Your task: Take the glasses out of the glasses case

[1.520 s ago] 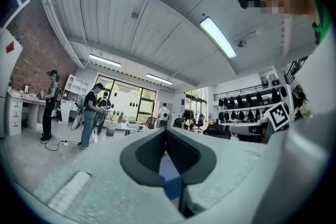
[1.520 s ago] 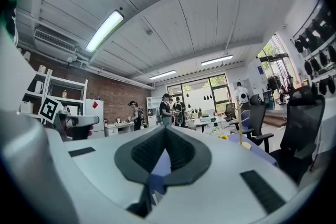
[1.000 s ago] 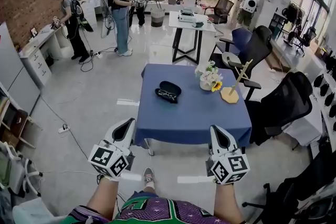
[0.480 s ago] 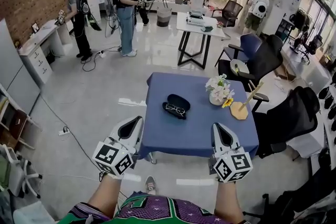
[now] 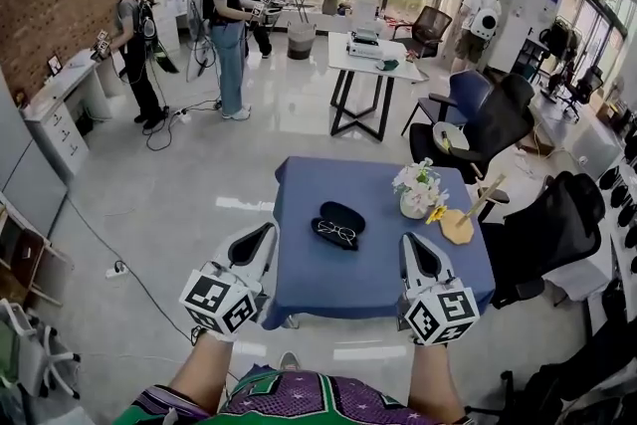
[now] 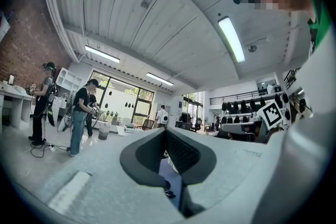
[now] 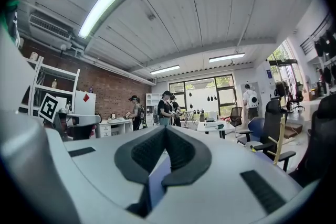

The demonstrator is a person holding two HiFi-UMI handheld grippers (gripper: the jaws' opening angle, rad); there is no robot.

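A black oval glasses case (image 5: pixel 343 213) lies open near the middle of the square, blue-clothed tabletop (image 5: pixel 378 264), at the centre of the head view. The thin-rimmed glasses (image 5: pixel 339 234) rest in the half of the case towards the bottom of the frame. The other half lies open just above it.

The left tool (image 5: pixel 263 234) sits low in the frame, left of centre, over the pale glossy floor (image 5: pixel 179 204) just beside the tabletop's lower left corner. Its tip points up the frame. In the left gripper view its dark ribbed pads meet at the tip (image 6: pixel 166 132) with nothing between them, and a narrow slit lower down shows a strip of blue cloth.

The right tool (image 5: pixel 412 244) is low and right of centre, over the tabletop's lower edge. Its jaws are likewise together and hold nothing, as the right gripper view (image 7: pixel 165 131) shows. Both tools are well apart from the glasses case.

To the right of the case stands a white vase (image 5: pixel 415 205) of white and yellow flowers. A flat wooden base (image 5: pixel 458 227) with a slanted stick is just beside it. Black mesh office chairs (image 5: pixel 542 224) fill the right of the frame. Several people (image 5: pixel 227 25) stand in the upper left.
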